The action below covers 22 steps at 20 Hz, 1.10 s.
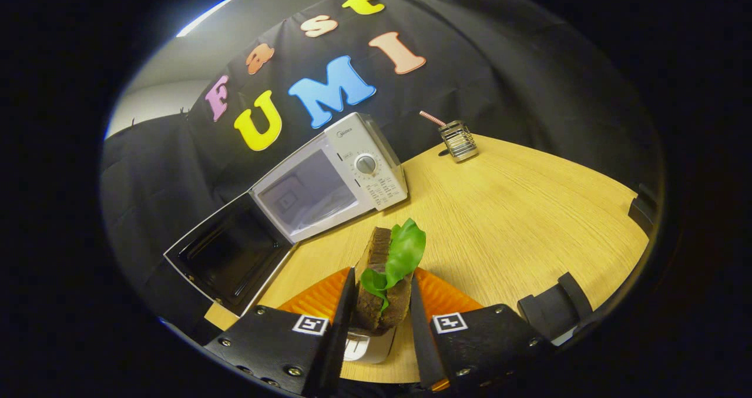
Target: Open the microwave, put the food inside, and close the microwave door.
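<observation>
The gripper [380,315] is tilted, its fingers apparently pressed on what sits between them.

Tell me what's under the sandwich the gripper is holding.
The sandwich, gripped between the gripper fingers, is above an orange plate on the wooden table. The sandwich and fingers hide the plate's middle, so whether it still touches the plate cannot be told.

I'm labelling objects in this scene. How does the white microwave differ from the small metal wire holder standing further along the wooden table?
The white microwave is a large solid box; the small metal wire holder is little and see-through. The microwave's door hangs open beside its cavity, while the holder has a striped straw poking out. Both stand on the wooden table against the black cloth, beyond the gripper, whose fingers flank a sandwich.
</observation>
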Tool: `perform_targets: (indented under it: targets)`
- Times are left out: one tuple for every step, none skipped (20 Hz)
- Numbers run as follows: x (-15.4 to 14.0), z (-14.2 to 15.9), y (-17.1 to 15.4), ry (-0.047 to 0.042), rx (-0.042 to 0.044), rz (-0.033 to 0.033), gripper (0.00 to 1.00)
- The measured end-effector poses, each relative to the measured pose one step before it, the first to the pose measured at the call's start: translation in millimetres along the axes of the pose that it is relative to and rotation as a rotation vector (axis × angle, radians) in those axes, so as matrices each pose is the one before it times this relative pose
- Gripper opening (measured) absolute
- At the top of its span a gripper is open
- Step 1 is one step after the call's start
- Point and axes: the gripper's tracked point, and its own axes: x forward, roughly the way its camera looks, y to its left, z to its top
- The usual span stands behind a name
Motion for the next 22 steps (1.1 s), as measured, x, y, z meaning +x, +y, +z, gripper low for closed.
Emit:
perform_targets:
  targets:
    - [2.35,-0.85,1.76,0.00010,-0.00273,0.00317,0.49]
    - [-1.78,0.57,3.90,-0.00487,-0.01917,0.00681,0.38]
    - [0.65,1.22,1.34,-0.00718,-0.02624,-0.00019,0.30]
    - [-3.56,1.20,3.25,-0.00408,-0.02494,0.00165,0.27]
    - [-0.20,2.92,2.71,-0.00760,-0.02225,0.00382,0.24]
    - [0.70,2.02,4.61,-0.00491,-0.02004,0.00683,0.23]
    - [-0.35,3.19,2.15,-0.00287,-0.00356,0.00238,0.23]
    - [-0.41,5.26,2.50,-0.00678,0.00895,0.00591,0.23]
    - [0.02,5.10,1.29,-0.00608,0.01027,0.00468,0.24]
    - [-0.39,3.31,0.76,-0.00531,0.00570,0.00293,0.23]
    - [1.22,5.83,1.96,-0.00909,0.00656,0.00516,0.23]
    - [0.96,6.46,2.90,-0.00942,0.00591,0.00751,0.23]
    - [2.14,4.60,3.76,-0.00865,0.00228,0.00657,0.23]
    - [2.71,5.04,3.83,-0.00857,0.00309,0.00690,0.23]
    - [5.04,6.42,5.74,-0.01009,0.00069,0.01058,0.23]
    - [4.21,4.91,6.90,-0.00917,0.00005,0.01154,0.23]
    - [5.93,5.97,7.08,-0.01095,-0.00062,0.01234,0.23]
    - [6.49,5.81,8.54,-0.01153,-0.00162,0.01475,0.23]
    - [6.87,5.51,7.86,-0.01114,-0.00299,0.01380,0.23]
    - [8.02,6.38,6.98,-0.01500,-0.00125,0.01214,0.23]
    - [9.26,7.98,7.40,-0.01953,-0.00517,0.01065,0.23]
    - [8.47,5.98,5.64,-0.01352,-0.00672,0.00557,0.23]
